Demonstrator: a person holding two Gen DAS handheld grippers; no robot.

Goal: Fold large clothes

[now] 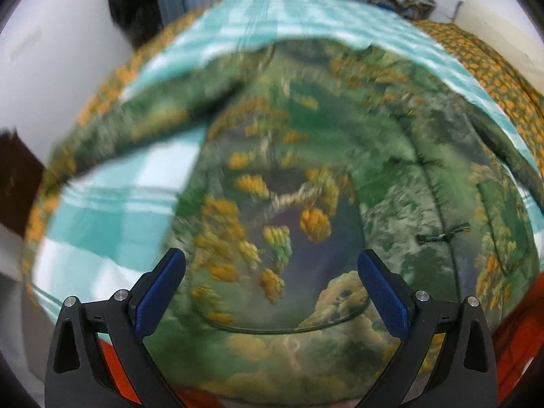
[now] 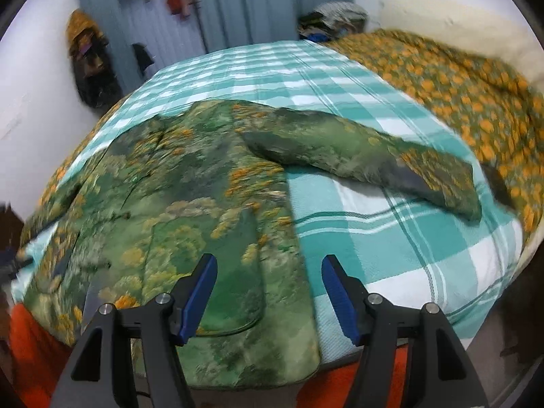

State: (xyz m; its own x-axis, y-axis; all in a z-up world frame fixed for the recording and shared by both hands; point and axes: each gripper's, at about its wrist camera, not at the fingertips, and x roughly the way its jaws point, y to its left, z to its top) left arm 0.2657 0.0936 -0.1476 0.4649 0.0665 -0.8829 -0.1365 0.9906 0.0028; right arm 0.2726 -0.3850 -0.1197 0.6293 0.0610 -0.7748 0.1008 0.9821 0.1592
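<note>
Jacket (image 1: 306, 176) with a green and yellow leafy print lies spread flat on the bed (image 2: 391, 238), on top of a teal and white checked sheet (image 1: 112, 217). Its bottom edge lies at the near edge of the bed. One sleeve (image 2: 367, 156) stretches out from the jacket across the sheet toward an orange flowered blanket (image 2: 459, 95), and its end lies just beside that blanket. The other sleeve (image 1: 142, 122) sticks out the other way from the jacket, over the sheet. A rounded pocket (image 2: 234, 272) shows on the front of the jacket, near the bottom edge.

The left hand-held gripper (image 1: 272, 292) hangs over the lower part of the jacket. Its blue pads are wide apart and nothing is in them. The right hand-held gripper (image 2: 268, 295) is over the jacket's side edge, with one pad over the pocket and the other over the sheet. It is released too and grasps nothing.

Past the jacket, at the far end of the bed, sits a pile of clothes (image 2: 336, 20). A grey curtain (image 2: 258, 3) hangs behind.
</note>
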